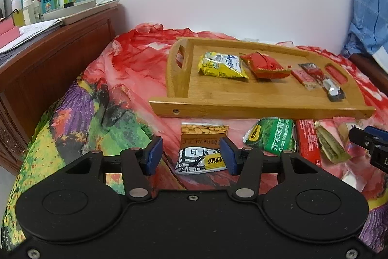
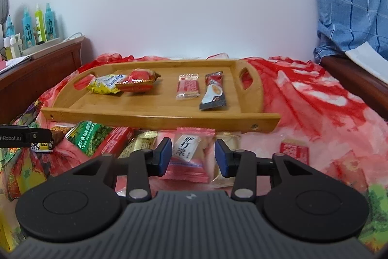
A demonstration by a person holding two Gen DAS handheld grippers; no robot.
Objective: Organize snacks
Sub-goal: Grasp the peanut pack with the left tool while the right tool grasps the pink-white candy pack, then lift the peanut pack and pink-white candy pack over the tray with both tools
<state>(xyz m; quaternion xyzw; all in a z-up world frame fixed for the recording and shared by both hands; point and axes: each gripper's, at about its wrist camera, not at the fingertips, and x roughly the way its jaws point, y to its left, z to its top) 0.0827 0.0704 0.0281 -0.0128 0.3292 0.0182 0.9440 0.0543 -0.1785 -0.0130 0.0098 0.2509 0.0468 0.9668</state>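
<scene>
A wooden tray (image 1: 242, 108) lies on the flowered bedspread and carries a yellow packet (image 1: 222, 64), a red packet (image 1: 265, 64), a small red-and-white packet (image 1: 303, 77) and a coffee stick (image 1: 325, 81). In front of it, my left gripper (image 1: 191, 154) straddles a peanut packet (image 1: 201, 152). The right pad is at the packet's edge and a gap shows at the left pad. My right gripper (image 2: 194, 157) straddles a pink candy packet (image 2: 189, 152) lying flat. Its pads stand close beside the packet without squeezing it.
A green wasabi-pea packet (image 1: 274, 135), a red box (image 1: 308, 142) and several small packets lie between the two grippers. A wooden headboard (image 1: 48, 60) with bottles on it is to the left. Blue checked cloth (image 2: 351, 4) hangs at the right.
</scene>
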